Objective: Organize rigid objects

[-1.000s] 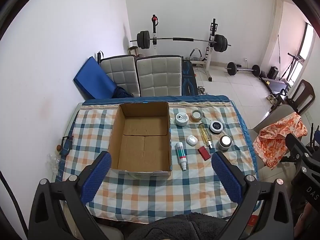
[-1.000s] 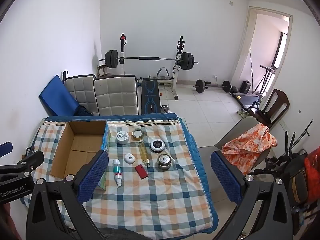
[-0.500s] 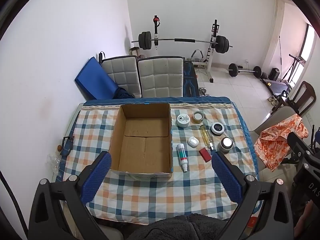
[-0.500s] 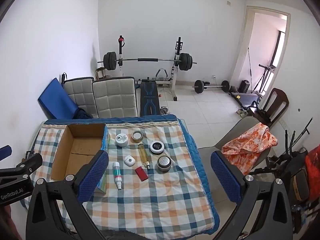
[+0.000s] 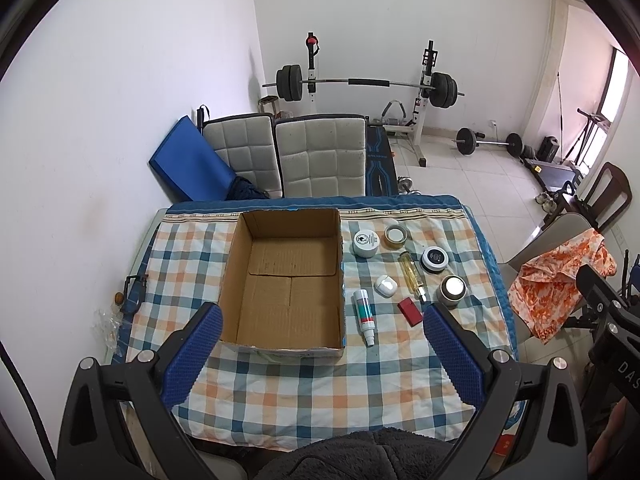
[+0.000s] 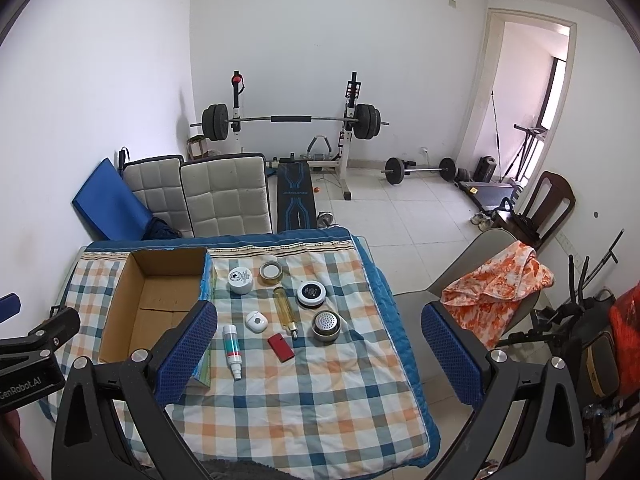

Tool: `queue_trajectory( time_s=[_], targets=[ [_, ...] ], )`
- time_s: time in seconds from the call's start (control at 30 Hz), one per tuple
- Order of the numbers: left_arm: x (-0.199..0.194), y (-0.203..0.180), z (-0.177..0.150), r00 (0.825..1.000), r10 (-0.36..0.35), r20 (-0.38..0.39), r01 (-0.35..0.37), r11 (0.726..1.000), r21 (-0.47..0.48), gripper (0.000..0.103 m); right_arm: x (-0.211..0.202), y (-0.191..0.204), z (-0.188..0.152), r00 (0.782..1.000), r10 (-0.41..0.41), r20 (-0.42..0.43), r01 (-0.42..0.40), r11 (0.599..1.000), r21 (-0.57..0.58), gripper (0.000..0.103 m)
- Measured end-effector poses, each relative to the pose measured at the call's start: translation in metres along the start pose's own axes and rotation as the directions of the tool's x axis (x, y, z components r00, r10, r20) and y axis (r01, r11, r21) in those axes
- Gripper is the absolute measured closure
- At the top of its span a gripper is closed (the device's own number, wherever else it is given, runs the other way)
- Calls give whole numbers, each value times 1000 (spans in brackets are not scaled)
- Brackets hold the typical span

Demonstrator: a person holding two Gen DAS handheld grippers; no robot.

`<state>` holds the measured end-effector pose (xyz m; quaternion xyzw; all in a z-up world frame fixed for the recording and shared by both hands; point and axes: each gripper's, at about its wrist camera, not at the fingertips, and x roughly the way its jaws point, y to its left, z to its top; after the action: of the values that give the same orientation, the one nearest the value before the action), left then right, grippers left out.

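Left wrist view, nearest first: the left gripper [image 5: 322, 344] hangs above the table's near edge with its jaws spread wide and nothing between them, the fingertips [image 5: 192, 354] faced with blue, dimpled rubber on black frames; beneath lies a soft checked tablecloth [image 5: 320, 392] in blue, orange and white; on it sits an open cardboard box [image 5: 284, 280], rectangular, its corrugated floor bare; just right of the box lie a white spray tube [image 5: 365, 315] with a teal and red band, a flat red rectangular case [image 5: 410, 311], a rounded white pebble-shaped case [image 5: 385, 285], a slim clear bottle [image 5: 412, 275] of yellow liquid lying on its side, and a squat round metal tin [image 5: 452, 289]; farther back stand a black-topped white jar [image 5: 435, 258], a white jar [image 5: 365, 242] with a printed round label too small to read, and a tape roll [image 5: 395, 236].

Right wrist view: the right gripper [image 6: 318, 340] is likewise splayed and empty, high over the table's right side; "GenRobot.AI" reads on the other tool at the left margin; beyond the table stand two quilted chairs [image 6: 224, 200] and a barbell rack [image 6: 292, 120].
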<state>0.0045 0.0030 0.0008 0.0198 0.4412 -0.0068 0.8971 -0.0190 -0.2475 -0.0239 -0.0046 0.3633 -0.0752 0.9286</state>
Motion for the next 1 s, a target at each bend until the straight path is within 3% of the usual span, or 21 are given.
queue_trajectory(
  time_s=[1.0],
  targets=[
    [-3, -7, -1, 1000, -9, 11, 9, 1000, -2, 0, -5, -1, -3, 1000, -20, 10, 20, 1000, 9, 0]
  ],
)
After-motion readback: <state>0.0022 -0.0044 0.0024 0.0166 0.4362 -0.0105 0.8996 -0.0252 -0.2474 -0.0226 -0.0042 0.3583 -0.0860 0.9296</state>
